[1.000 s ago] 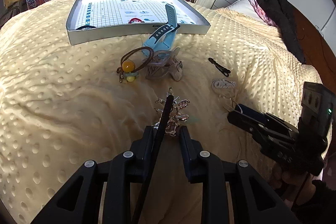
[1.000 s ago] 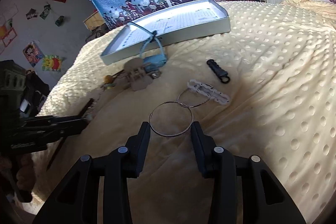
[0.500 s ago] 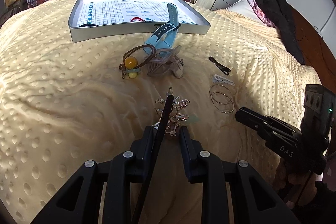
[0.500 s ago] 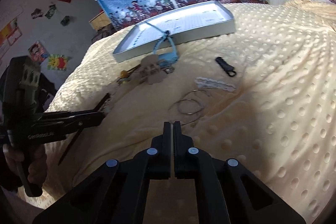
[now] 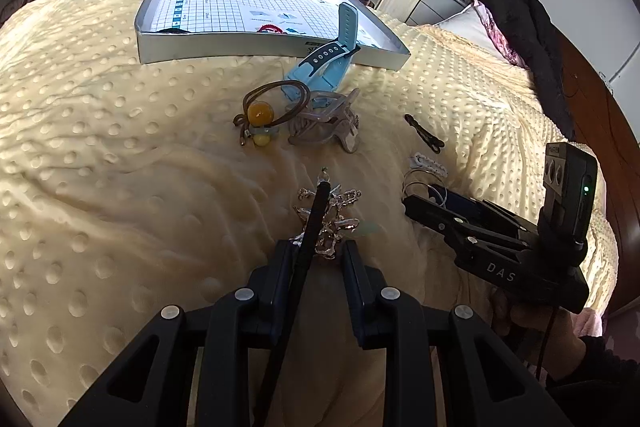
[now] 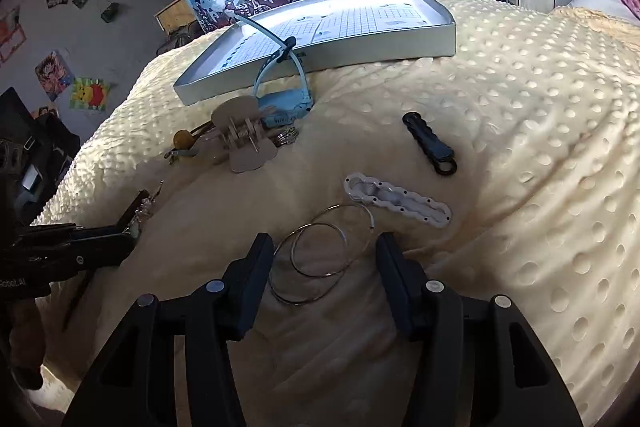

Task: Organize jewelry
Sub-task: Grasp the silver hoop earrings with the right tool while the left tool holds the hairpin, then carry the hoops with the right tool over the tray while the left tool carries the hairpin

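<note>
Right wrist view: the right gripper stands with fingers apart, the thin silver hoops lying between them on the yellow blanket at lower centre. Left wrist view: the left gripper is parted around a black stick, jewelry cluster just beyond.

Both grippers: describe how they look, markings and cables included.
The left gripper and right gripper are matte black plastic with two flat fingers on angular struts, fixed by silver screws. From the left wrist, the right gripper bears "DAS" lettering, a box with a green light and a thin black cable; a dark sleeve shows behind it.
</note>
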A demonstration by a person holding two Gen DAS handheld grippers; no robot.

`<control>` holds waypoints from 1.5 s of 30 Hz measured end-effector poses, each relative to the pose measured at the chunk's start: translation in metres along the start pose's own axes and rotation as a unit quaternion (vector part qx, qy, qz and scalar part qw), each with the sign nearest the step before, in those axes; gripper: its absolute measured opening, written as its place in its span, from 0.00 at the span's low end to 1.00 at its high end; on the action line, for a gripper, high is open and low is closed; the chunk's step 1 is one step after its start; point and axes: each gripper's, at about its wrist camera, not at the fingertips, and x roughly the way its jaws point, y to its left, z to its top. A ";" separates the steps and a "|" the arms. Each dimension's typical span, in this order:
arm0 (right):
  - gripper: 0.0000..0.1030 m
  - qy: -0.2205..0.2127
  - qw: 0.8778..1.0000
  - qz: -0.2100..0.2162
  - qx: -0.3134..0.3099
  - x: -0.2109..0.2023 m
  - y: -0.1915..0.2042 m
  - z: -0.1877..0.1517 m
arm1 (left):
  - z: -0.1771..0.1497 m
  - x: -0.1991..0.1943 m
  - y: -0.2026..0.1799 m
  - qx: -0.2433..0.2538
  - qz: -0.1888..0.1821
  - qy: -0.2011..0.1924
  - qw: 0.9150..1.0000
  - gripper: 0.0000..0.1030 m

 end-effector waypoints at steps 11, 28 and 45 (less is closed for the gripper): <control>0.12 -0.023 0.999 0.023 0.025 -0.018 -0.007 -0.008 | -0.002 -0.002 0.002 0.004 -0.003 -0.001 1.000 0.24; 0.04 -0.089 0.995 0.051 -0.008 -0.061 0.009 -0.015 | -0.007 -0.036 -0.010 0.022 -0.007 -0.056 0.998 0.24; 0.04 -0.135 0.986 0.089 -0.045 -0.091 0.019 0.054 | 0.090 -0.081 0.011 0.009 0.013 -0.117 0.993 0.24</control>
